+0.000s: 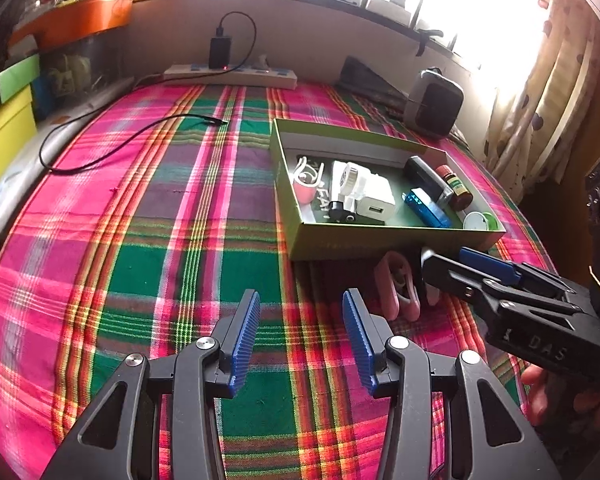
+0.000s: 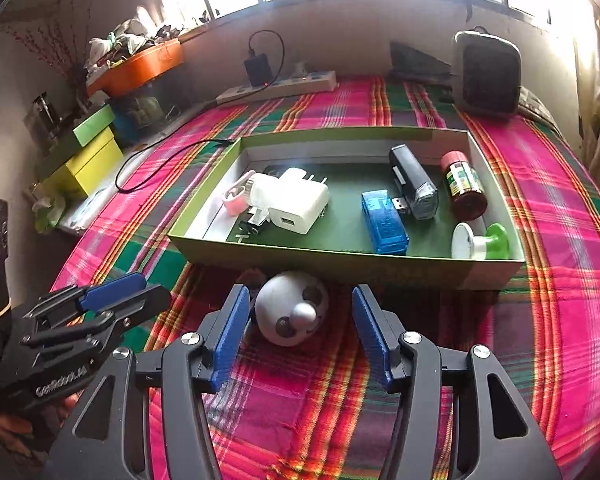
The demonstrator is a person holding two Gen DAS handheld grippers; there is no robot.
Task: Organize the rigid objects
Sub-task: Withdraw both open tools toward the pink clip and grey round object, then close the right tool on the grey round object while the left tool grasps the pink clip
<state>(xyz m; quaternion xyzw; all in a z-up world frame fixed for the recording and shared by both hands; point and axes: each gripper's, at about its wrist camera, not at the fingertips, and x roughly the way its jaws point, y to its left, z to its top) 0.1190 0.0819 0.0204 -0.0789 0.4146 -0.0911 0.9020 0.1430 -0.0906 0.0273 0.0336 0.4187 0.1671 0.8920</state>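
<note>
A green shallow box stands on the plaid cloth. It holds a white charger, a blue USB device, a black stick, a small jar, a white-and-green spool and a pink roll. A white round toy with grey spots lies on the cloth just in front of the box. My right gripper is open with its fingers on either side of the toy. My left gripper is open and empty over the cloth, left of the toy's pink part.
A power strip with a plugged charger lies at the back wall, and a loose black cable lies on the cloth. A grey speaker stands behind the box. Yellow and green boxes are stacked at the left.
</note>
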